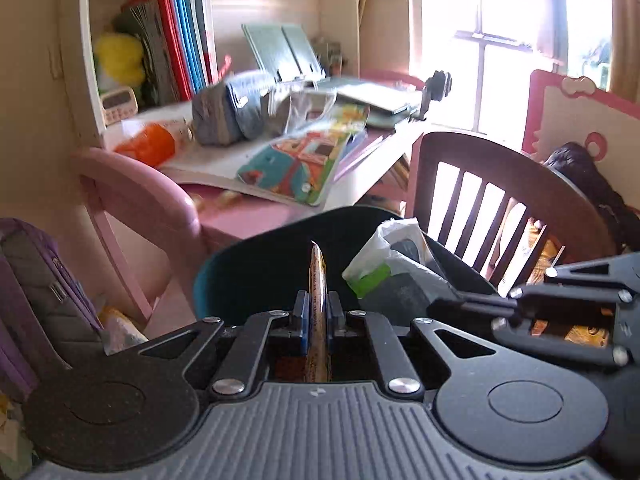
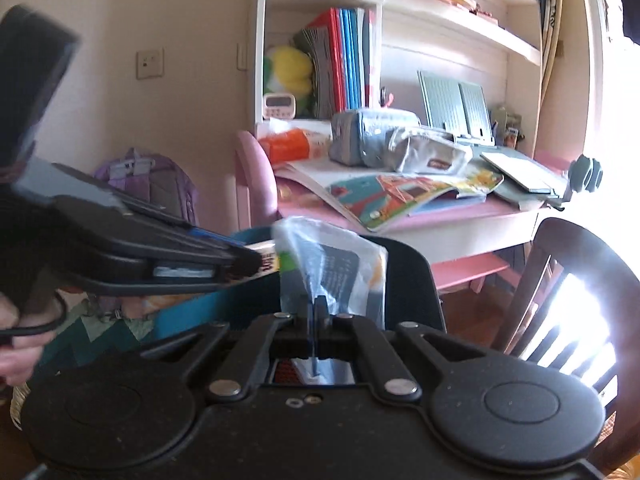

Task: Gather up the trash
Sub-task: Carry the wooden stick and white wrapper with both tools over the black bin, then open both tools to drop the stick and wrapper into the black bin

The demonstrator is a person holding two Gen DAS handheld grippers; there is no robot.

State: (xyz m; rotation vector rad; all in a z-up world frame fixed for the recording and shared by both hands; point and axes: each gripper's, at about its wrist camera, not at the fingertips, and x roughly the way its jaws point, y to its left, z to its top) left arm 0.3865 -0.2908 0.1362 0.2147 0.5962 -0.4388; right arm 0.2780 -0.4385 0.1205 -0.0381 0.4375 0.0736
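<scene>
Left gripper (image 1: 318, 314): jaws pressed together on a flat brown-gold wrapper (image 1: 318, 280), held edge-on and pointing up and forward; seen from the side in the right wrist view (image 2: 256, 264), with a hand (image 2: 16, 344) on its handle at the left edge.
Right gripper (image 2: 314, 312): jaws clamped on a thin clear plastic bag (image 2: 332, 264) with green and orange print; bag standing up from the pads, dark card showing through it.
Same bag from the left wrist view (image 1: 392, 264): crumpled, just right of the wrapper, with the right gripper body (image 1: 560, 304) coming in from the right edge.
Trash bin (image 1: 256, 264): dark, teal-rimmed, directly under and just beyond both sets of fingertips; wrapper and bag over its open mouth; inside looks dark, contents not readable.
Right side: dark wooden slatted chair (image 1: 492, 200) close beside the bin, little room there.
Left side: pink chair (image 1: 132, 196) near the bin rim, purple backpack (image 1: 44, 288) lower, at the left edge.
Beyond the bin: pink desk (image 1: 256, 220), front edge just past the far rim.
Desk top: open picture book (image 1: 304, 164) overhanging the front edge, grey pouch (image 1: 236, 112) and orange packet (image 1: 148, 146) behind it.
Farthest: white shelf with upright red and blue folders (image 1: 180, 40); bright window (image 1: 500, 20) at right.
</scene>
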